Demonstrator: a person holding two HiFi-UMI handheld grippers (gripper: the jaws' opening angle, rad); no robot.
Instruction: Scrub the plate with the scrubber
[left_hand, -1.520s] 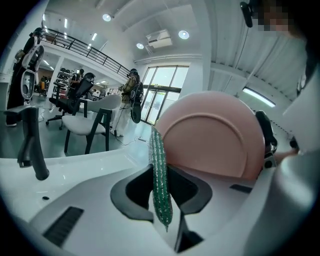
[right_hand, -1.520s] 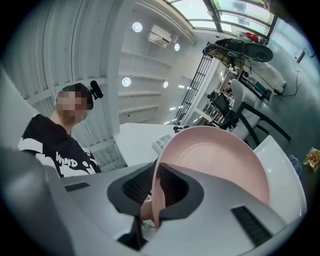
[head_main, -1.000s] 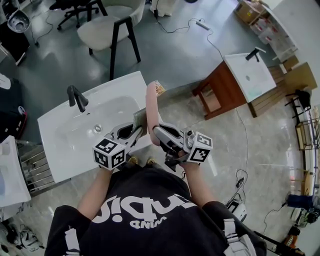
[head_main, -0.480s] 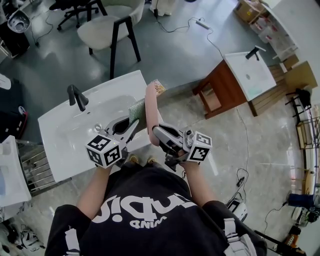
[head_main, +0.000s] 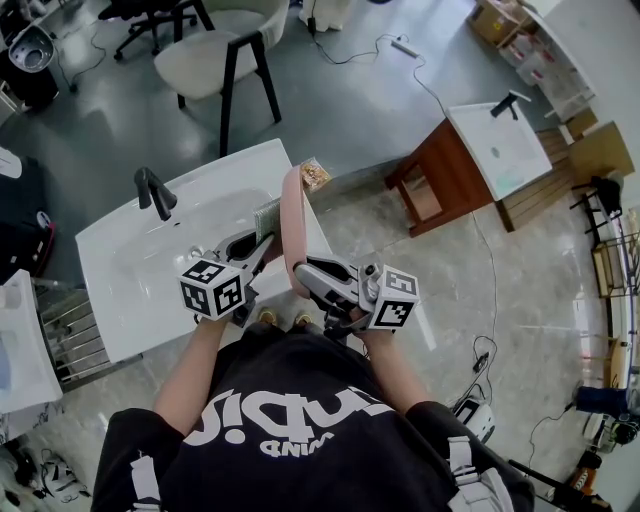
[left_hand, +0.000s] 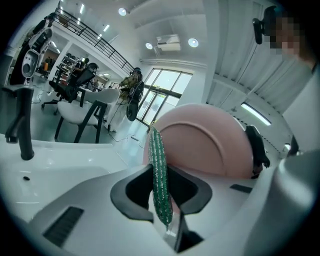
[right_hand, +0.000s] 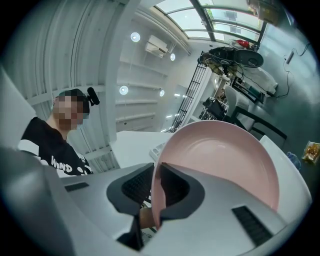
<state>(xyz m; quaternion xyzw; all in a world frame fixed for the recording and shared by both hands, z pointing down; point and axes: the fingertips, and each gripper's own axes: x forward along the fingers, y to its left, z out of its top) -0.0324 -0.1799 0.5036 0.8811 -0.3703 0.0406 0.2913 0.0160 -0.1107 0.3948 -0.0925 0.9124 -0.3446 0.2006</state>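
Note:
A pink plate (head_main: 292, 222) stands on edge over the near rim of the white sink (head_main: 130, 270). My right gripper (head_main: 299, 273) is shut on its lower rim; in the right gripper view the plate (right_hand: 225, 160) rises from between the jaws of the right gripper (right_hand: 155, 200). My left gripper (head_main: 260, 248) is shut on a flat green scrubber (head_main: 267, 217). The left gripper view shows the scrubber (left_hand: 159, 175) standing upright in the left gripper (left_hand: 163, 202), with its far end against the left face of the plate (left_hand: 210, 145).
A black faucet (head_main: 152, 193) stands at the sink's far left edge, and the drain (head_main: 195, 257) is mid-basin. A white chair (head_main: 215, 55) stands beyond the sink. A wooden stand with another white basin (head_main: 500, 150) is at the right. A small packet (head_main: 318, 177) lies on the floor by the sink.
My left gripper has moved left and away along the plate's face, carrying the scrubber with it. The plate and my right gripper have drifted slightly left.

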